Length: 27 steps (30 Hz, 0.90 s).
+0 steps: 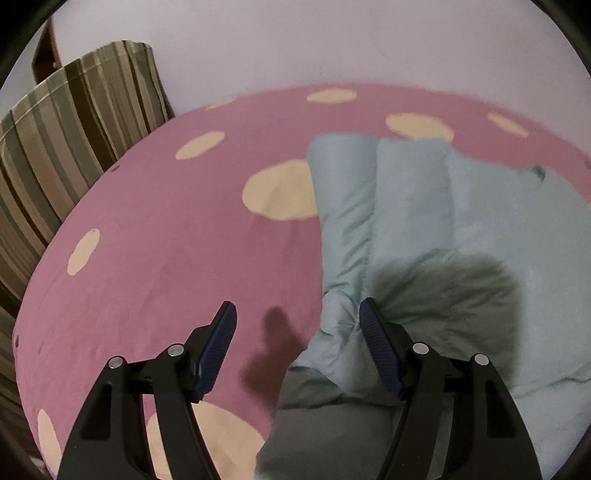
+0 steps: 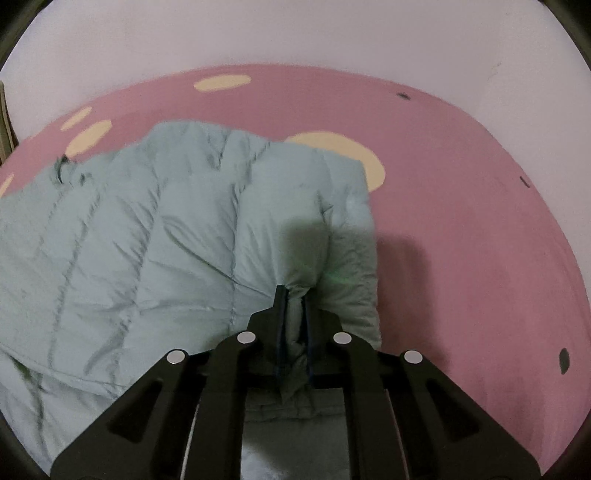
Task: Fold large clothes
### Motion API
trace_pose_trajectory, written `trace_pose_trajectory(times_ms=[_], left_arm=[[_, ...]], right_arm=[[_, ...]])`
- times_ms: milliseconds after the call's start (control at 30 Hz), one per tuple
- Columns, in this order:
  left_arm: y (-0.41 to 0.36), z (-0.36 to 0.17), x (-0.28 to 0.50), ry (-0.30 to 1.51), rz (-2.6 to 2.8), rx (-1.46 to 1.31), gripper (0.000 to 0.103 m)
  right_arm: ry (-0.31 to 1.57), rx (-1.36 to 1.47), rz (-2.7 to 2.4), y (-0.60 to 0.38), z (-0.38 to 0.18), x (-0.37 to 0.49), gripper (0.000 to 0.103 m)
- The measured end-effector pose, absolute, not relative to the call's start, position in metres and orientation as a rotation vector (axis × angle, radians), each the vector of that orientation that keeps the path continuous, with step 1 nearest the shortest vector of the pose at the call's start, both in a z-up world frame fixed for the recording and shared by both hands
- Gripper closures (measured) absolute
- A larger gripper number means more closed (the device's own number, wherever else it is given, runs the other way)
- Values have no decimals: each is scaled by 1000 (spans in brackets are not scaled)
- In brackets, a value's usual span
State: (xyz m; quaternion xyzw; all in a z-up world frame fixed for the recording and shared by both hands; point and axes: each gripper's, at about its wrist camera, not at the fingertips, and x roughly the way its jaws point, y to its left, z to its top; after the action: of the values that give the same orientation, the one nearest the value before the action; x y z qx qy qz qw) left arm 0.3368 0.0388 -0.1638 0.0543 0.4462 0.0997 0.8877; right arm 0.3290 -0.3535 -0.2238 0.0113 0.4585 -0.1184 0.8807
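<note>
The pale blue-green quilted jacket (image 2: 155,236) lies spread on a pink bed sheet (image 2: 461,206) with cream spots, a plain pale wall (image 2: 295,33) behind it.

The right claw (image 2: 293,295) is clenched on a pinch of the jacket's edge — fabric is bunched between its two blue pads and trails back toward the camera. Most of the jacket spreads out ahead of this claw and to its left, its stitched panels running away from the fingers; to the claw's right the jacket's folded edge ends and bare sheet begins. The claw's shadow falls on the cloth just ahead of its tips.

The left claw (image 1: 297,312) stands released, its blue ribbed pads (image 1: 380,347) well apart. A narrow bunched part of the jacket (image 1: 424,206) lies in the gap, touching the inner face of the right-hand pad; the left-hand pad is over bare sheet — no cloth against it. The rest of the jacket stretches ahead and to the right of this claw. Far off to its left stands something covered in striped fabric (image 1: 70,147), beside the bed.
</note>
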Motion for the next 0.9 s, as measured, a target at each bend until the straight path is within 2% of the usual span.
trace_pose_trajectory(times_ms=[200,267,300,333,500,767,900], left_arm=[[36,-172,341,949,205,141,34],[39,-161,335,930,221,139,34],[40,-156,332,913,219,127,34],[41,-149,329,886,217,112,34],[34,-148,353,843,205,94,34],[26,-215,400,981,190,135,33],[28,-218,404,968,186,128,33]], right_arm=[[941,5,-249,-351,-222,328,91],[921,16,-253,-353,-210,322,79],[891,29,-249,-354,-201,318,69],[870,32,-250,-354,-194,316,66],[825,18,-213,-344,-174,338,66],[934,-60,-201,-334,-226,388,66],[928,-48,-204,-334,-226,389,66]])
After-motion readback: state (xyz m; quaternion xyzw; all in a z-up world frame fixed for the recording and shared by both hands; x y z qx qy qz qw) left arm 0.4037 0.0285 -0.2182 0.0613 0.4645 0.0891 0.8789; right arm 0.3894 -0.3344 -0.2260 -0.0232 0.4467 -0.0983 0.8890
